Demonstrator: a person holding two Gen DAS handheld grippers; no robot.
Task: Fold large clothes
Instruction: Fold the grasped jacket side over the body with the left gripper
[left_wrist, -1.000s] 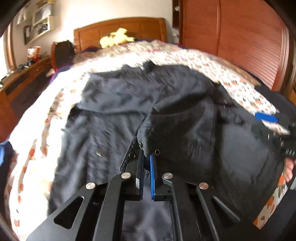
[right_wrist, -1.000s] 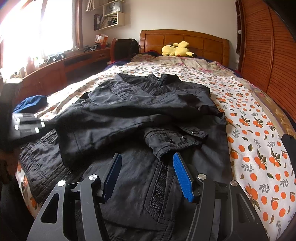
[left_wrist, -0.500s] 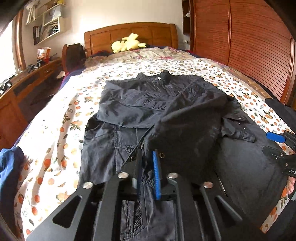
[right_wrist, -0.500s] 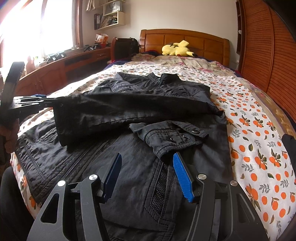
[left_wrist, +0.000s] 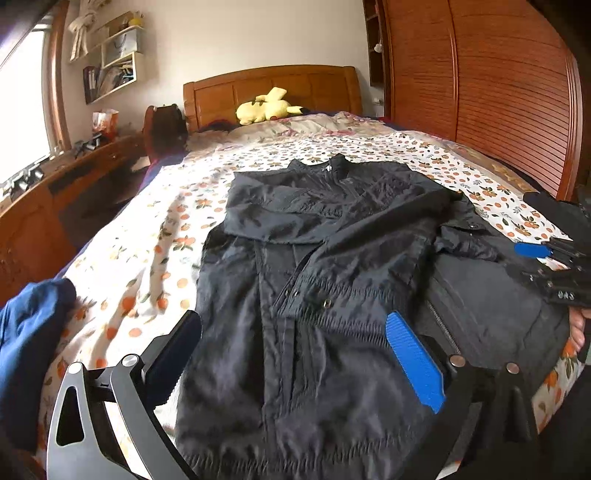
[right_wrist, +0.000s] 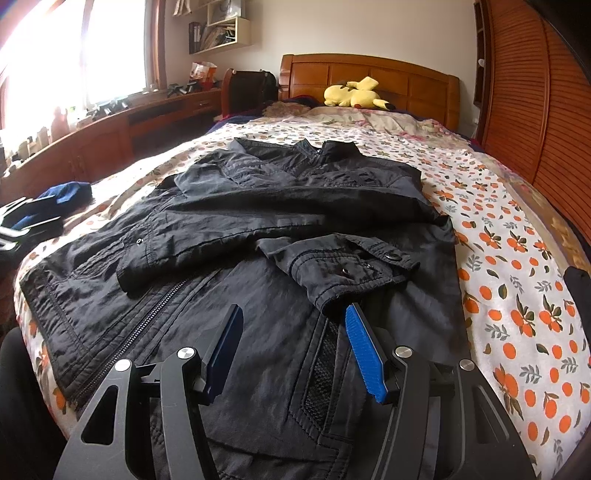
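Note:
A black jacket (left_wrist: 332, 258) lies flat on the bed, collar toward the headboard, with both sleeves folded across its front. My left gripper (left_wrist: 295, 332) is open and empty above the jacket's lower left part, near the left sleeve cuff (left_wrist: 317, 299). My right gripper (right_wrist: 293, 325) is open and empty over the jacket (right_wrist: 258, 229), just short of the right sleeve cuff (right_wrist: 343, 269). The right gripper also shows at the right edge of the left wrist view (left_wrist: 543, 258), and the left gripper shows at the left edge of the right wrist view (right_wrist: 26, 221).
The bed has an orange-print sheet (left_wrist: 147, 258) and a wooden headboard (left_wrist: 273, 88) with a yellow plush toy (left_wrist: 266, 107). A blue garment (left_wrist: 29, 332) lies at the bed's left edge. A wooden desk (right_wrist: 129, 125) runs along the left; a slatted wardrobe (left_wrist: 498, 92) stands on the right.
My left gripper was shut on the left sleeve cuff and carried it across the jacket; it has now opened, dropped the sleeve on the jacket front and drawn back. The right gripper stayed put.

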